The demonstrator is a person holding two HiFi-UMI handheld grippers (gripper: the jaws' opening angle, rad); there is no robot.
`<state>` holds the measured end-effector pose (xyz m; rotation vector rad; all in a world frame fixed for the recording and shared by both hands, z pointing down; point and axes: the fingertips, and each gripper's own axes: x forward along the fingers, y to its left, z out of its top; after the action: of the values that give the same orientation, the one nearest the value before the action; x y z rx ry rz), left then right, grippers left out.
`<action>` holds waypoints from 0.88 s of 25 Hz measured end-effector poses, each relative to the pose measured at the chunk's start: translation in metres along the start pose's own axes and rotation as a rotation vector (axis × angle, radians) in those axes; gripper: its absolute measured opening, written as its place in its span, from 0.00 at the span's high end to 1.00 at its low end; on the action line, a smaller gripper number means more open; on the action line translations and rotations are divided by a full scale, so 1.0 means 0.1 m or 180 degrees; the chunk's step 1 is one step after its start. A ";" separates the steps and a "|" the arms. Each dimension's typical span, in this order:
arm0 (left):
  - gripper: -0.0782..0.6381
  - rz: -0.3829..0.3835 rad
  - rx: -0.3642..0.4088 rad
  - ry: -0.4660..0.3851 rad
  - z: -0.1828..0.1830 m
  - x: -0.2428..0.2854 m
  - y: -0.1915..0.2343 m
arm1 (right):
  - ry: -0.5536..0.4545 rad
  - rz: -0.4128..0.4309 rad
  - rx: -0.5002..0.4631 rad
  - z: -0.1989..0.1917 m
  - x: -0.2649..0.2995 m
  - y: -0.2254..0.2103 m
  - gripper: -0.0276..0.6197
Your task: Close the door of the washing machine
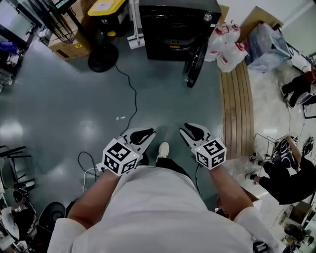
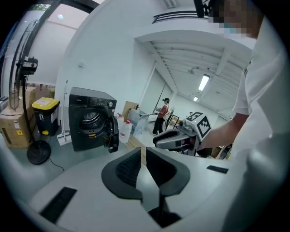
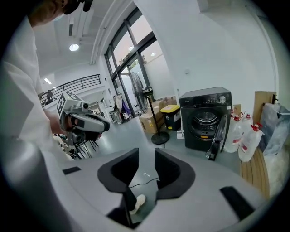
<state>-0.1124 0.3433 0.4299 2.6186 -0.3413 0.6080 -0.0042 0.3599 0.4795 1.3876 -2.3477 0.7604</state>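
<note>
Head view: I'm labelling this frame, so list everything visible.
washing machine: 1, black, top centre
door: 1, dark, open at its right
jugs: several, white with red labels, right of machine
bin: 1, black, yellow lid, top left
fan base: 1, black, left of machine
cardboard box: 1, brown, upper left
cable: 1, black, on floor
wooden board: 1, tan, right
bystander: 1, dark clothes, right edge
shoe: 1, white, lower centre
left gripper: 1, white-black, jaws slightly apart, empty
right gripper: 1, white-black, jaws apart, empty
</note>
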 end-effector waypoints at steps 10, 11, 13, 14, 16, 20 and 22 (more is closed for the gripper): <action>0.81 -0.0333 0.0063 0.0156 0.58 0.46 1.09 | 0.0038 -0.0537 0.0385 0.45 0.61 -1.04 0.75; 0.81 -0.0390 0.0107 0.0164 0.68 0.50 1.21 | 0.0038 -0.0617 0.0441 0.51 0.67 -1.15 0.75; 0.81 -0.0486 0.0206 0.0167 0.89 0.56 1.44 | 0.0035 -0.0755 0.0544 0.63 0.81 -1.36 0.76; 0.81 -0.0529 0.0254 0.0173 0.98 0.60 1.56 | 0.0033 -0.0823 0.0588 0.69 0.88 -1.48 0.76; 0.81 -0.0630 0.0338 0.0232 1.12 0.66 1.79 | 0.0027 -0.0980 0.0665 0.79 1.01 -1.73 0.76; 0.84 -0.0765 0.0431 0.0352 1.28 0.76 2.18 | 0.0006 -0.1297 0.0849 0.91 1.16 -2.25 0.77; 0.85 -0.0771 0.0384 0.0330 1.37 0.82 2.34 | 0.0002 -0.1411 0.0936 0.96 1.20 -2.50 0.77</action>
<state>-0.0675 0.0637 0.4395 2.6741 0.0462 0.6953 0.1576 0.1210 0.5340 1.9359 -1.8690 0.9876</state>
